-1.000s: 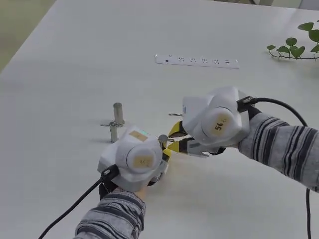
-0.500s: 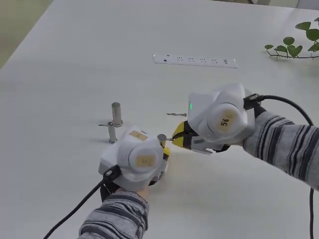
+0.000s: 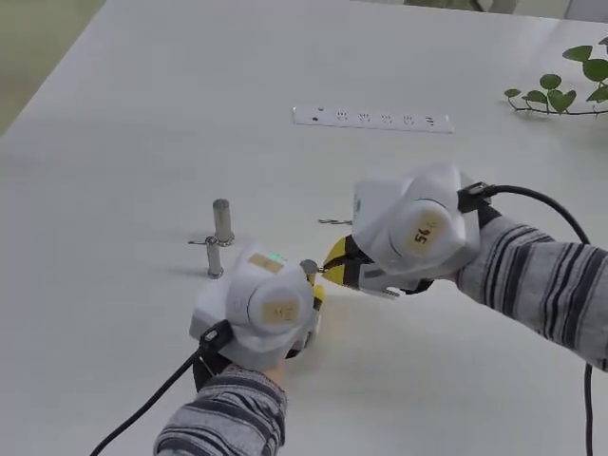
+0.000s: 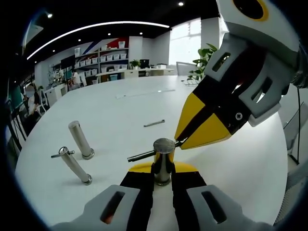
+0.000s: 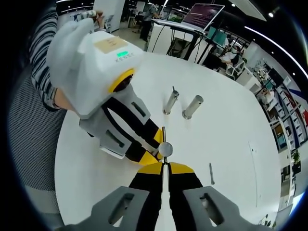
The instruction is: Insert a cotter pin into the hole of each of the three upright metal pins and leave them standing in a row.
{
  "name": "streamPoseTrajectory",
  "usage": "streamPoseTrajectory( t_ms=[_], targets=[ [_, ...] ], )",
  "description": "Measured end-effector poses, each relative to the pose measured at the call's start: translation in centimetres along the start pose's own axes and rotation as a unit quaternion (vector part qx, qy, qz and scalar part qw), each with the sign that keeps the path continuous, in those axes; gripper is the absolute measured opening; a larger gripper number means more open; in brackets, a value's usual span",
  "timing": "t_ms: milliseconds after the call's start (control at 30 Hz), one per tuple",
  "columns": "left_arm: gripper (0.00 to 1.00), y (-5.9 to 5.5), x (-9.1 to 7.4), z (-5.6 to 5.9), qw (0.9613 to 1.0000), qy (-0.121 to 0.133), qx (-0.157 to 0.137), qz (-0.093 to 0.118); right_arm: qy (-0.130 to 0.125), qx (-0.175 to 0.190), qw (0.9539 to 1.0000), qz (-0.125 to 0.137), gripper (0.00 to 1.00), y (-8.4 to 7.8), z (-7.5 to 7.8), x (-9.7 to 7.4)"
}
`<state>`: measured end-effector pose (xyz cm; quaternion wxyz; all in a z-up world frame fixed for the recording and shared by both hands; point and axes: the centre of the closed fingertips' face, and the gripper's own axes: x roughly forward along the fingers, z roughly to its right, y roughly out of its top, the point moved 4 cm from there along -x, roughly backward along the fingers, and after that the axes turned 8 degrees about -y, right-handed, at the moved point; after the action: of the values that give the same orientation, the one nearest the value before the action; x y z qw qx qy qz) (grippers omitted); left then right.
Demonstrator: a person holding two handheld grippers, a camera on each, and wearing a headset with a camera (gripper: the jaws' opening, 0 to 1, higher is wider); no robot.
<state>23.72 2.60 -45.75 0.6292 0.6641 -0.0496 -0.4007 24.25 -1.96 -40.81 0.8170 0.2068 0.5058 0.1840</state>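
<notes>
The cotter pin (image 4: 144, 154) lay crosswise through the hole just under the head of the near metal pin (image 4: 163, 163), its free end poking out on the side away from the right gripper (image 4: 182, 142). That gripper's yellow jaws were pinched together on the cotter pin's other end, their tips just beside the pin's head. The near metal pin stood upright on the white table (image 3: 142, 114), clamped low on its shaft by the left gripper (image 4: 162, 177), whose black jaws were closed against both sides of it. In the head view the two grippers met nose to nose near the middle of the table, each held by a hand in a striped sleeve (image 3: 541, 275).

To the left of the left gripper, and apart from it, the other two pins stood upright close together. The nearer was the crossed metal pin (image 4: 76, 167), with a fitted cotter pin (image 4: 61, 153) through its top, and just beyond it stood the bare metal pin (image 4: 79, 139), its hole not discernible.

Beyond the grippers a spare cotter pin (image 3: 334, 222) lay flat on the table. Farther back lay a white power strip (image 3: 372, 119), and a leafy plant (image 3: 560, 90) sat at the far right edge.
</notes>
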Motion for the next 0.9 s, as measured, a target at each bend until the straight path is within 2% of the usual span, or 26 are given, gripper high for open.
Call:
streamPoseTrajectory(
  t_ms=[333,467,533,700,900],
  targets=[
    [0.10,0.0,0.0,0.0,1.0000,0.004,-0.001,-0.004,-0.001,0.000,1.0000,0.001,0.00,-0.1,0.0,0.0],
    [0.10,0.0,0.1,0.0,0.9999,0.006,-0.009,-0.010,-0.004,0.017,0.9998,0.006,0.00,-0.1,0.0,0.0],
    [0.13,-0.2,0.0,-0.1,0.9996,0.000,-0.018,-0.020,-0.008,0.027,0.9996,0.006,0.01,-0.1,0.0,0.0],
    [0.24,-0.4,-0.5,-0.5,0.9995,-0.003,-0.015,-0.027,-0.011,0.045,0.9989,0.006,0.07,0.0,0.2,0.0],
    [0.35,-0.4,-1.2,-0.3,0.9993,-0.020,-0.003,-0.032,0.010,0.088,0.9957,0.027,0.13,1.0,0.2,0.1]
  ],
)
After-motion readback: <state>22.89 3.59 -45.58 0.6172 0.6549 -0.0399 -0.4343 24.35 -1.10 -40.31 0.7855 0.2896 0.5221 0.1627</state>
